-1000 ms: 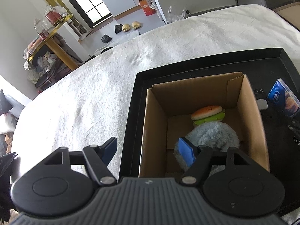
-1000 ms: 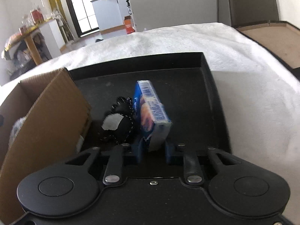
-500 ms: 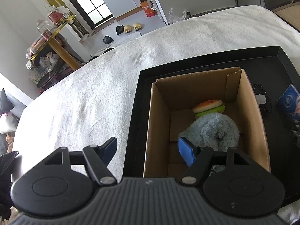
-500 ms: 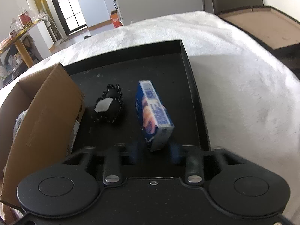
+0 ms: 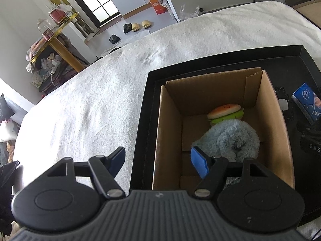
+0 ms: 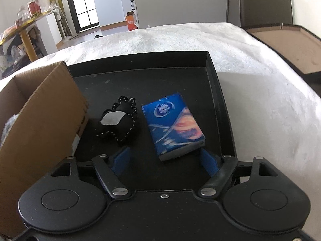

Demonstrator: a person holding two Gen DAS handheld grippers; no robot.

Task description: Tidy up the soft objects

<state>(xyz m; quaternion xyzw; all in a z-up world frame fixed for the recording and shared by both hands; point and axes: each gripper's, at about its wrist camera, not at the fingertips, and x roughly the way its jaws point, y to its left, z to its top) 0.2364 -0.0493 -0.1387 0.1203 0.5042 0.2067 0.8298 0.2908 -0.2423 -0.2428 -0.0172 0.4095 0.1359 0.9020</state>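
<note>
Blue pack (image 6: 173,126) flat, between opening fingers (image 6: 208,161)

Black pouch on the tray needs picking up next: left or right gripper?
Right, probably. The right gripper, jaws opening with nothing pressed between them, sits just short of the black pouch beside the blue pack. The left gripper hovers at the cardboard box.

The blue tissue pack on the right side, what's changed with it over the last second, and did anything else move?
The right gripper let go of the blue tissue pack; its jaws are opening, and the pack, earlier pinched on edge, now lies flat on the black tray. The black pouch, cardboard box and open left gripper stayed put.
</note>
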